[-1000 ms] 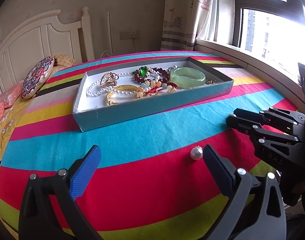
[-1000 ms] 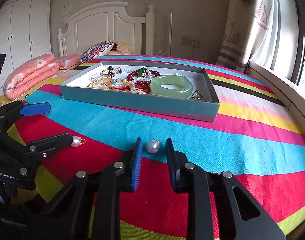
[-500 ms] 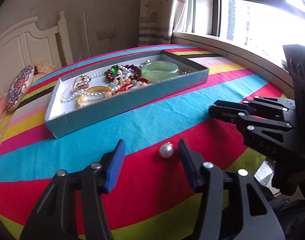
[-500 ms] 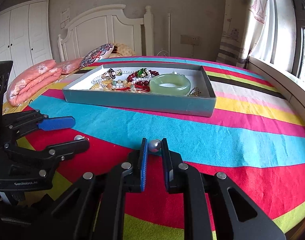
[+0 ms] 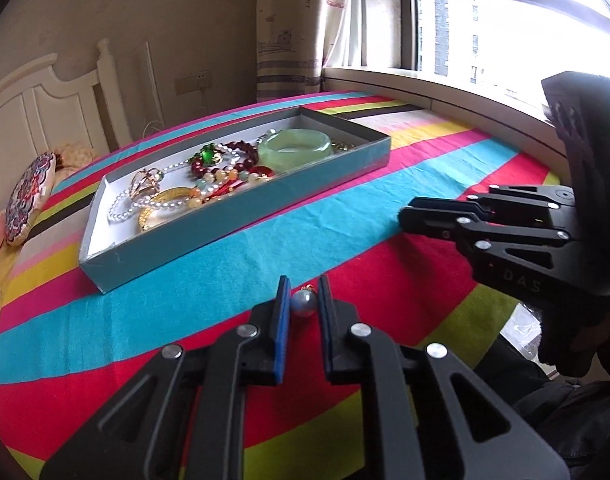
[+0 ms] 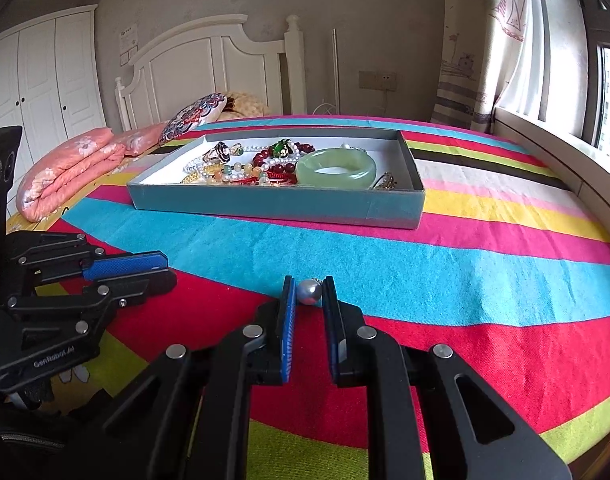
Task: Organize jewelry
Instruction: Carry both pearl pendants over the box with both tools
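Note:
Two pearl earrings lie on the red stripe of the striped bedspread. One pearl earring [image 5: 303,303] sits between the pads of my left gripper [image 5: 303,294], whose jaws are closing and touch it on both sides. My right gripper [image 6: 308,286] is shut on the other pearl earring [image 6: 309,291]. Each gripper shows in the other's view: the right gripper [image 5: 403,216] to the right, the left gripper [image 6: 167,268] to the left. Beyond them stands a teal jewelry box [image 5: 233,216] holding a jade bangle [image 5: 295,148], bead bracelets and pearl strands.
A window ledge [image 5: 445,88] runs along the bed's right side, with a curtain [image 5: 297,20] at its far end. A white headboard [image 6: 209,68], a round patterned cushion [image 6: 193,116] and a folded pink quilt [image 6: 65,172] are at the far left. A turquoise stripe separates the grippers from the box.
My left gripper's jaws came from wide open to closed around its pearl. The right gripper's jaws narrowed the last bit onto the other pearl. Neither pearl has shifted on the cloth.

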The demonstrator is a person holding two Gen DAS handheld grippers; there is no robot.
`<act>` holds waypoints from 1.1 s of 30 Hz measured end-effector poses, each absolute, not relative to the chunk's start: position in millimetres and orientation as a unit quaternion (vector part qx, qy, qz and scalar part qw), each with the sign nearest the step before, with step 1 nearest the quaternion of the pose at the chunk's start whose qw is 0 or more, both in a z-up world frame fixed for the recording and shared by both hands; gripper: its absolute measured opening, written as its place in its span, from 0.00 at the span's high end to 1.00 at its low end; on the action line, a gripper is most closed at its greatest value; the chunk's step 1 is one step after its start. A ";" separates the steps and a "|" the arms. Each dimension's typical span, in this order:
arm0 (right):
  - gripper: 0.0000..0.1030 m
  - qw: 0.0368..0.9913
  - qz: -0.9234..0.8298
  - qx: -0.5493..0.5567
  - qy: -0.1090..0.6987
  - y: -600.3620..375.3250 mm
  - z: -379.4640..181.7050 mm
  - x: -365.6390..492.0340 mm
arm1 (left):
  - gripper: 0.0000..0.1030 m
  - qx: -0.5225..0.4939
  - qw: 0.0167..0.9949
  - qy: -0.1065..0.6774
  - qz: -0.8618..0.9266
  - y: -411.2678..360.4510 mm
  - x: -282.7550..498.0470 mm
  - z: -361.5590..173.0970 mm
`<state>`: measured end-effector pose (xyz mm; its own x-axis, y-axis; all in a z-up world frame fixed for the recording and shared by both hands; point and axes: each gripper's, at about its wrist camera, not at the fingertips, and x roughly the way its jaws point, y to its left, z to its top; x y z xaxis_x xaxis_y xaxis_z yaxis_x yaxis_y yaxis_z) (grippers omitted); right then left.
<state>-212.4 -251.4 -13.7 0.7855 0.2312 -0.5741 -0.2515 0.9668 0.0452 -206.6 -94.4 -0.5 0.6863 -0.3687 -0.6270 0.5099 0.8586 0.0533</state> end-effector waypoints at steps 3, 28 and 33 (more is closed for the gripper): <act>0.86 0.945 0.131 -0.017 0.299 -250.2 -10.7 -213.5 | 0.87 0.105 0.914 0.316 -0.230 -88.3 -202.3 3.3; 0.86 0.955 0.134 -0.025 0.262 -242.7 45.2 -169.9 | 0.87 0.092 0.927 0.280 -0.230 -113.6 -132.1 76.2; 0.86 0.953 0.134 -0.020 0.270 -245.7 49.7 -149.0 | 0.87 0.098 0.925 0.284 -0.232 -125.5 -109.4 81.1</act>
